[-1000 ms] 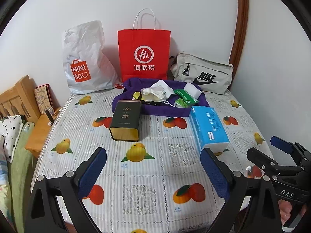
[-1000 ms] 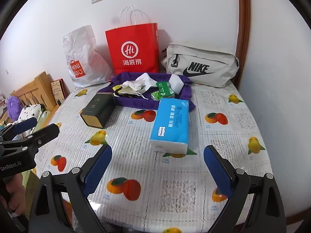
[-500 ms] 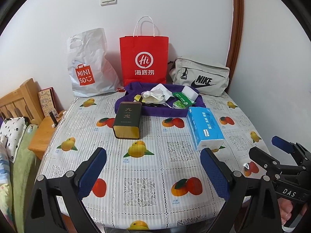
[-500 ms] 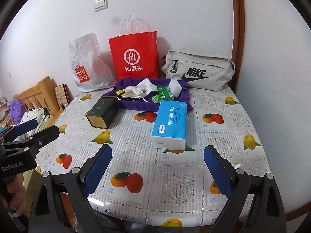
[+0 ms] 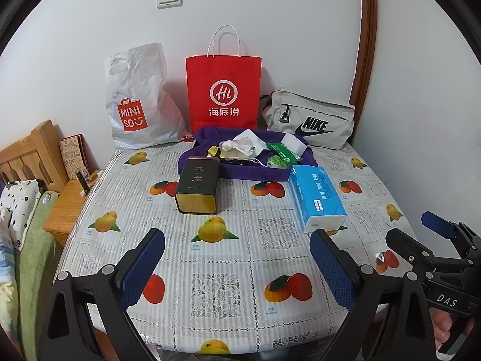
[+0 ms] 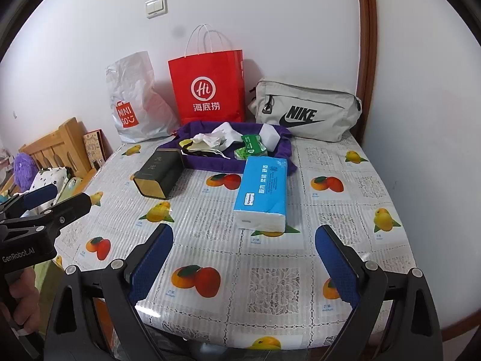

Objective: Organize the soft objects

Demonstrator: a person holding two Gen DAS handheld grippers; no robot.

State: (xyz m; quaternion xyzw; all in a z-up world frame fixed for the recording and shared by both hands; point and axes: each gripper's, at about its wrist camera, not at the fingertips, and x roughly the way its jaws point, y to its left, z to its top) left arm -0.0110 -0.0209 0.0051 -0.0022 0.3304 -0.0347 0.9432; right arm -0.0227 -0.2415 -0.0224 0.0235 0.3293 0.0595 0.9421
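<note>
Table [image 5: 228, 258]: tissue pack [image 6: 263, 191] untouched, both grippers open-jawed.

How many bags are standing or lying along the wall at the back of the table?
3. The white Miniso plastic bag on the left, the red paper bag in the middle, and the grey Nike pouch on the right. Anything behind them is hidden.

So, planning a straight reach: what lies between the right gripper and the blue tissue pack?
Only bare tablecloth between right gripper and blue tissue pack, per right wrist view.
</note>
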